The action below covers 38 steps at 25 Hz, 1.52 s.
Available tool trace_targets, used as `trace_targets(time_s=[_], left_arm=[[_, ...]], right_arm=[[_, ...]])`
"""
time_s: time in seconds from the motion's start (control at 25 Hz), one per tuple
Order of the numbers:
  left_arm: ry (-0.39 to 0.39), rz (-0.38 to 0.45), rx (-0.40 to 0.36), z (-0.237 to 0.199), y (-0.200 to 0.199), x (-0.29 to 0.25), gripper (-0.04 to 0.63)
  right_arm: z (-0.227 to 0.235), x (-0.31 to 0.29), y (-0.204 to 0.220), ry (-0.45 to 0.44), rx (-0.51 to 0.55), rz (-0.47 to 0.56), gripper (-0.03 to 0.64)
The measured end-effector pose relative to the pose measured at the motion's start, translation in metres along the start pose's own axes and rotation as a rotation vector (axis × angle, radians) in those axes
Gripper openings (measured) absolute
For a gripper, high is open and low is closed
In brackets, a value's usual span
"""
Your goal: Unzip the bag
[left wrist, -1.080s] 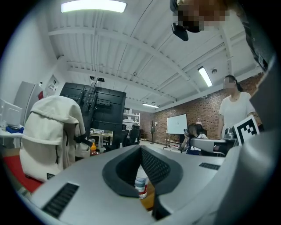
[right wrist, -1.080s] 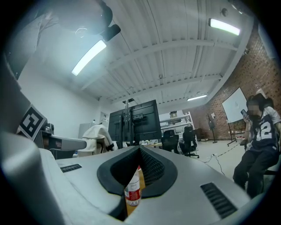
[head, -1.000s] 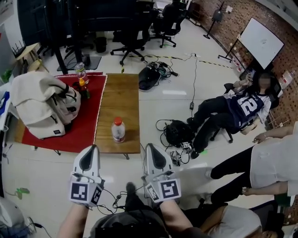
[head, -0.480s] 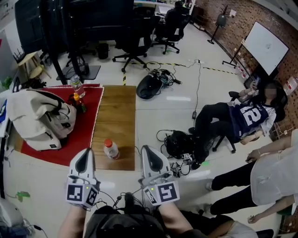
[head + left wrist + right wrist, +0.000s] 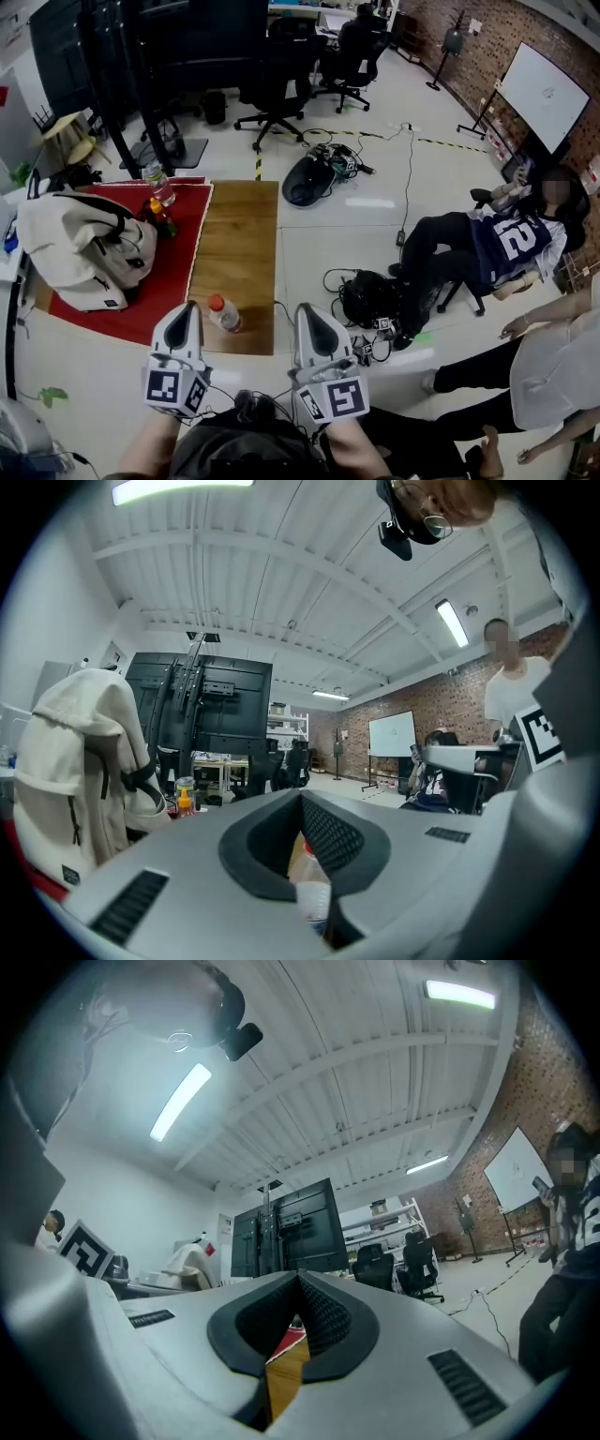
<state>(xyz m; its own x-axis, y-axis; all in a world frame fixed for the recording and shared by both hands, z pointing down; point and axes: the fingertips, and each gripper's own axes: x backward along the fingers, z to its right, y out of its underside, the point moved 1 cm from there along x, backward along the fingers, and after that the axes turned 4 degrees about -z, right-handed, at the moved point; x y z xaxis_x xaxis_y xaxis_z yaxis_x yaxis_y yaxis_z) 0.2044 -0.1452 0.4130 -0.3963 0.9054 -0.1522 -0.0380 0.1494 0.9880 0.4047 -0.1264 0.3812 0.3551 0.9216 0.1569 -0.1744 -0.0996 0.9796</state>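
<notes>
- Far left: cream bag [image 5: 82, 246] slumped on the red mat [image 5: 150, 305], well apart from both grippers, zip untouched. Drawn nearer than a second ago, though still off to the side rather than ahead.
- Beside the bag: two small bottles [image 5: 157, 187] upright on the mat, same spot against the bag as before.
- Left gripper [image 5: 187, 309]: pinched fully shut, nothing gripped, pointing level at the table's near end. Shut a second ago too.
- Just right of that tip: capped bottle [image 5: 223, 313] on the wooden table [image 5: 242, 225], glimpsed through the slit behind the closed jaws in the left gripper view. Well ahead of the gripper a second ago, now right beside it. Plainly a step toward the table, both grippers carried along.
- Right gripper [image 5: 307, 311]: likewise closed to nothing, empty, tilted slightly up, only table and mat showing behind its jaws.
- Reading for the task: approach only, probably unfinished. Next likely a swing left toward the bag, with jaws opened to find the zip pull.
- Far right: seated person [image 5: 506, 244], no part in this.
</notes>
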Motion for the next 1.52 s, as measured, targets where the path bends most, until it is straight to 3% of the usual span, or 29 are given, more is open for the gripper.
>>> trace_targets(time_s=[0.48, 0.72, 1.04, 1.52], left_arm=[[-0.077, 0.026, -0.014, -0.055, -0.009, 0.017, 0.026], [-0.101, 0.042, -0.004, -0.106, -0.012, 0.033, 0.026], [-0.079, 0.037, 0.006, -0.203, 0.008, 0.05, 0.026], [-0.031, -0.016, 0.034, -0.36, 0.039, 0.076, 0.026]], right_arm=[[-0.04, -0.029, -0.007, -0.072, 0.012, 0.02, 0.015], [-0.077, -0.043, -0.052, -0.069, 0.048, 0.099, 0.015], [-0.188, -0.092, -0.046, -0.115, 0.089, 0.142, 0.015], [-0.343, -0.194, 0.029, -0.132, 0.088, 0.054, 0.017]])
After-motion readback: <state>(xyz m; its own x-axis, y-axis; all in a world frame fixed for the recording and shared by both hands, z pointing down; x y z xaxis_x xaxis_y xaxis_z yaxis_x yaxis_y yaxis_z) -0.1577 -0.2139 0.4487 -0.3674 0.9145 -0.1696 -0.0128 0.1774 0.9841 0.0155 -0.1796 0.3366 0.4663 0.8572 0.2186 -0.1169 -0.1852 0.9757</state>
